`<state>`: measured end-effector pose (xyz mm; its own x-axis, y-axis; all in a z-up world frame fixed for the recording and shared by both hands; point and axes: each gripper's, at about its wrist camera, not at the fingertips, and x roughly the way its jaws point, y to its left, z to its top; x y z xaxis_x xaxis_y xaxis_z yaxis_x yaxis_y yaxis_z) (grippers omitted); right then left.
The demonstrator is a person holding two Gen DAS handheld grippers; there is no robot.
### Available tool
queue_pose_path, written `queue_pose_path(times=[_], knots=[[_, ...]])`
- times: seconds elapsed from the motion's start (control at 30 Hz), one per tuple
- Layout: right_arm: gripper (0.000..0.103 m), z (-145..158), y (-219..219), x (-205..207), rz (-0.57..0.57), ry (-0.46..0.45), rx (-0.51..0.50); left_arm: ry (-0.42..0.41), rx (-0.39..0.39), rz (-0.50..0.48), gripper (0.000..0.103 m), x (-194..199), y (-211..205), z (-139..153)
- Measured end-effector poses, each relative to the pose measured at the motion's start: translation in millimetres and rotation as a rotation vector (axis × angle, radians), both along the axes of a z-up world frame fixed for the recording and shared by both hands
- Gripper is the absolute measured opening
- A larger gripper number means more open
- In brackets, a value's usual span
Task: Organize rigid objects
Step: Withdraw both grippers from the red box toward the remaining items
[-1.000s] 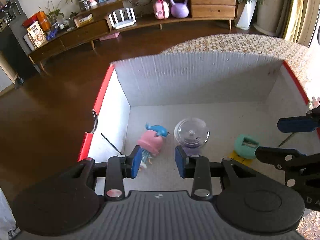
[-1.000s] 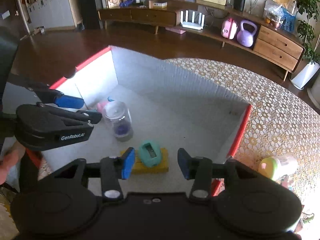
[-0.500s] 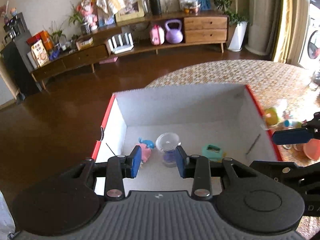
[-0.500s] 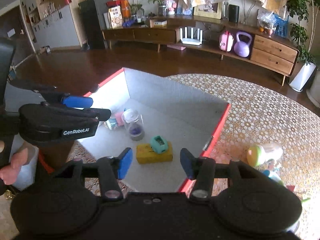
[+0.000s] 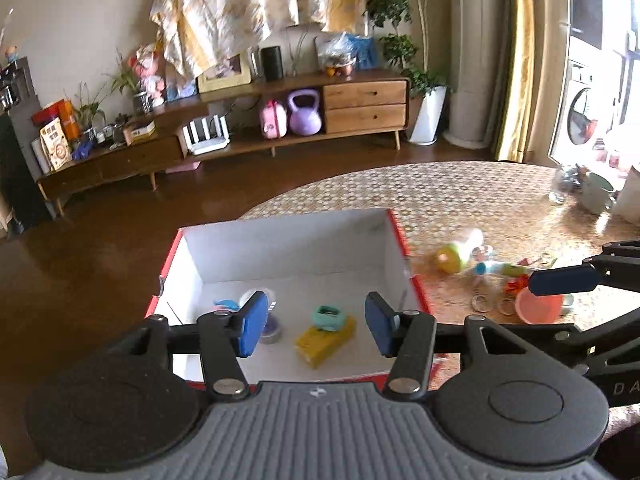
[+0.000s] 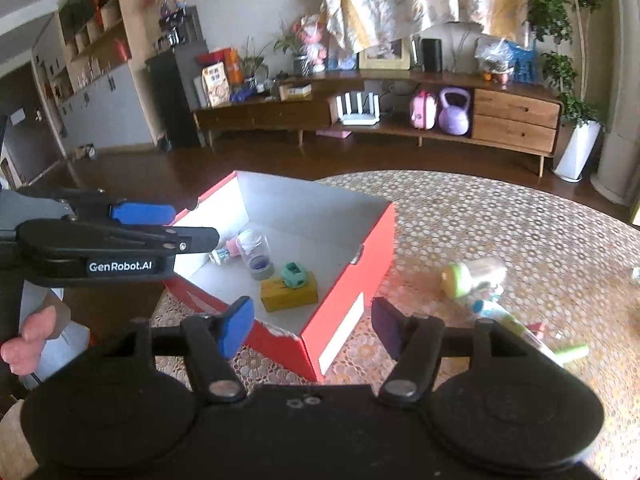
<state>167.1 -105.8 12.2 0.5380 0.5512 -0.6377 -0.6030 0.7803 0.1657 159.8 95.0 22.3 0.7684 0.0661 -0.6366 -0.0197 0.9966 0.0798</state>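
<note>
Rigid objects sit in two groups: some inside the red box (image 6: 348,280), some loose on the table (image 6: 520,216) to its right.

Surface and room, left to right in the right wrist view: shelving and cabinets at upper left, a dark wooden floor (image 6: 160,172), a long low sideboard (image 6: 400,120) across the upper middle holding a purple kettlebell (image 6: 454,111), a potted plant (image 6: 576,136) at upper right. We note the table carries a patterned lace-like cover; the box stands at its left edge.

Box contents, left to right: a pink figure (image 6: 230,249), a clear jar (image 6: 256,254), a teal sharpener (image 6: 295,274) lying on a yellow block (image 6: 288,294). Right of the box on the table: a green-capped bottle (image 6: 472,276) on its side, then small colourful items we cannot identify through blur.

Writing: "GenRobot.AI" on the side of the left gripper (image 6: 160,224), at middle left of the right wrist view.

Claws: left gripper (image 5: 314,330) released, its jaws have just been opening, nothing between the pads. Right gripper (image 6: 310,328) likewise released, jaws just opening, empty. A hand (image 6: 28,340) shows at the lower left edge.

Edges and room: the box's near corner lies just beyond the right gripper's fingertips; open cover stretches across the upper right of the table. A pink dish (image 5: 538,306) sits at right in the left wrist view.
</note>
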Motion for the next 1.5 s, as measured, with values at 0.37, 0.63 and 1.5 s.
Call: queue_pose_path(times=[0.37,0.63,1.5], knots=[[0.085,-11.2,-62.7,-35.1,-0.076,-0.012,0.075,-0.019,-0.064,-0.068,0.063,-25.0,-53.8,-9.9],[0.097,-27.5,-100.2,-55.1,-0.130,-0.044,0.062,-0.043,-0.092,-0.110,0.080,-33.2,-88.3,-21.7],[0.096,-75.6,-202.3,15.9,-0.265,-0.031,-0.037,0.032,-0.147,-0.228,0.093,24.0,-176.1,-102.7]])
